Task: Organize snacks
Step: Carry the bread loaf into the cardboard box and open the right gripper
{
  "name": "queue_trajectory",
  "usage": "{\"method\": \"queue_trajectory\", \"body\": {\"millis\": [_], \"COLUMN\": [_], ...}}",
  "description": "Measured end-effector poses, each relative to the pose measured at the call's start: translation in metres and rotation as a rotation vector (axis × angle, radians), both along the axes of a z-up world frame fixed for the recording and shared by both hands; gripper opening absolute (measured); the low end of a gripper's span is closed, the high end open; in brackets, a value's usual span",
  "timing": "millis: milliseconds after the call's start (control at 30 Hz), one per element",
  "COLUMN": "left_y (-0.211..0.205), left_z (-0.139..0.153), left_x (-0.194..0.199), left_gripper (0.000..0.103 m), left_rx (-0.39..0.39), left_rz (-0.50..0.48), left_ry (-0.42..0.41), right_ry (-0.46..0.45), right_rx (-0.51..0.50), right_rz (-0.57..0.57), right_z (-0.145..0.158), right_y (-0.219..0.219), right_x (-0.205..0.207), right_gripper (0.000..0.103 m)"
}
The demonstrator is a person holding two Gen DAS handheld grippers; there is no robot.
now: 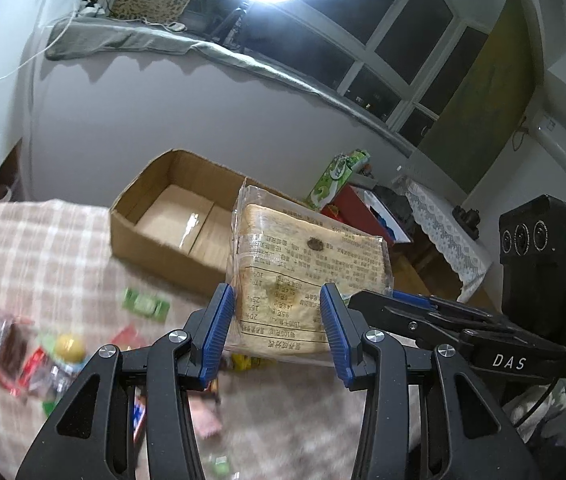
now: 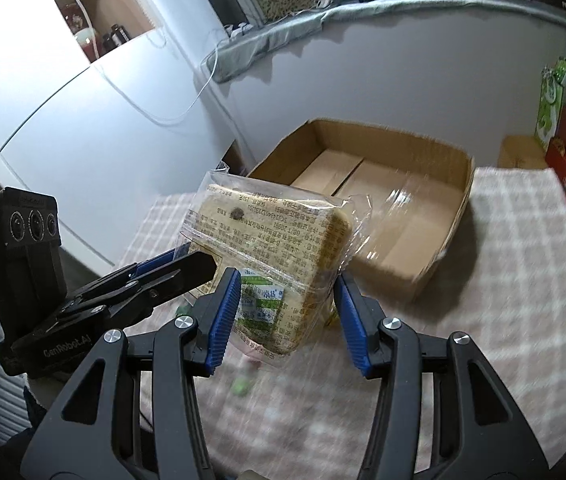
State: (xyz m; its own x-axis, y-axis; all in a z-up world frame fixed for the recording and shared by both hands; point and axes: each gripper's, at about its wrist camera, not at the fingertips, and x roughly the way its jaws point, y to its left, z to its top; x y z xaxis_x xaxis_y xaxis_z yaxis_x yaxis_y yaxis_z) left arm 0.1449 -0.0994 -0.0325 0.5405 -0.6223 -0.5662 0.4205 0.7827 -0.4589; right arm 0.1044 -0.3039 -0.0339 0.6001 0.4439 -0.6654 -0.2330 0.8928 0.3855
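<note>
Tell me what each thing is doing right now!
bread packet: sealed, lifted off the bed, gripped from both sides.
left gripper: shut on the bread packet.
right gripper: closed around the packet's other end.
cardboard box: open, nothing visible inside.
loose snacks: scattered on the checked blanket, blurred.

Both wrist cameras look forward, close over the checked worktop [image 1: 35,240]. Left view faces the box [image 1: 171,220] from the left, right view from the right; they share the bread [image 2: 275,256].
</note>
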Motion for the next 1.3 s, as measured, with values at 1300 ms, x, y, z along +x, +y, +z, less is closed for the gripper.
{"method": "queue_trajectory", "body": {"millis": [1300], "left_y": [-0.034], "left_z": [-0.017], "left_x": [0.073], "left_gripper": [0.043], "left_rx": [0.106], "left_rz": [0.042], "left_ry": [0.063], "right_ry": [0.045], "right_rx": [-0.07], "right_rz": [-0.111], "right_z": [-0.03], "right_y": [-0.046], "right_x": [0.095], "right_gripper": [0.071]}}
